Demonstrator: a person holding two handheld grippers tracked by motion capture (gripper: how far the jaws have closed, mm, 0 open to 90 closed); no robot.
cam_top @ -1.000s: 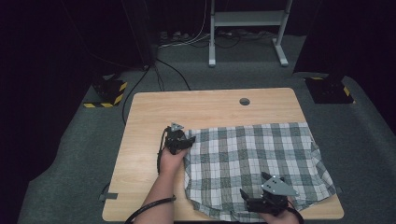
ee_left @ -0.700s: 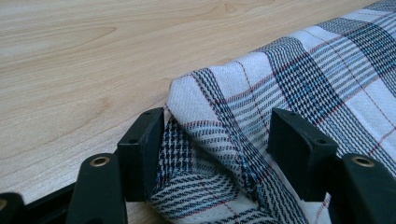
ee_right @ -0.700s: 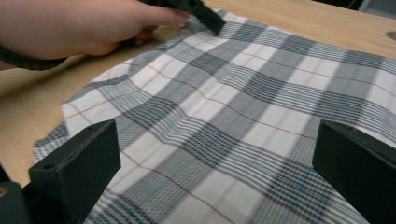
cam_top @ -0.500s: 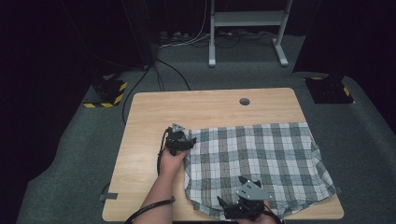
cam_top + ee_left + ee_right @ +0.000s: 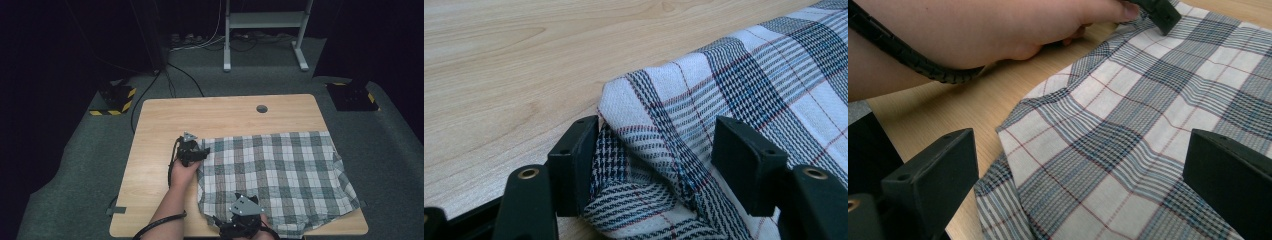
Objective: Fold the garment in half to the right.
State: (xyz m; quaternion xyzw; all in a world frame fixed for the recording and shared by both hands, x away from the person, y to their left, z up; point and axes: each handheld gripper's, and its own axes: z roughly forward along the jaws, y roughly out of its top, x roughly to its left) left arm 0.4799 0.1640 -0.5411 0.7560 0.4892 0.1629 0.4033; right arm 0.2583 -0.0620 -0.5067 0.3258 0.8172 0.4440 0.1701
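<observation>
A blue, white and grey plaid cloth [image 5: 280,170] lies spread over the right half of the wooden table [image 5: 160,130]. My left gripper [image 5: 200,151] rests at the cloth's far left corner. In the left gripper view the jaws [image 5: 654,150] stand apart around a bunched fold of that corner [image 5: 659,115]; the left pad [image 5: 576,160] touches the fabric, but nothing is pinched. My right gripper [image 5: 234,221] sits at the cloth's near left edge. Its jaws [image 5: 1083,170] are wide open over the flat fabric [image 5: 1148,115], pointing toward the left hand [image 5: 998,30].
A cable hole [image 5: 261,108] sits near the table's far edge. Bare wood lies left of the cloth. The table's front edge runs just under my right gripper. Yellow-and-black striped blocks [image 5: 116,97] and a white stand [image 5: 227,40] are on the grey floor beyond.
My right gripper has slid left along the cloth's near edge, from the near right part to the near left corner. The left gripper and the cloth have stayed put.
</observation>
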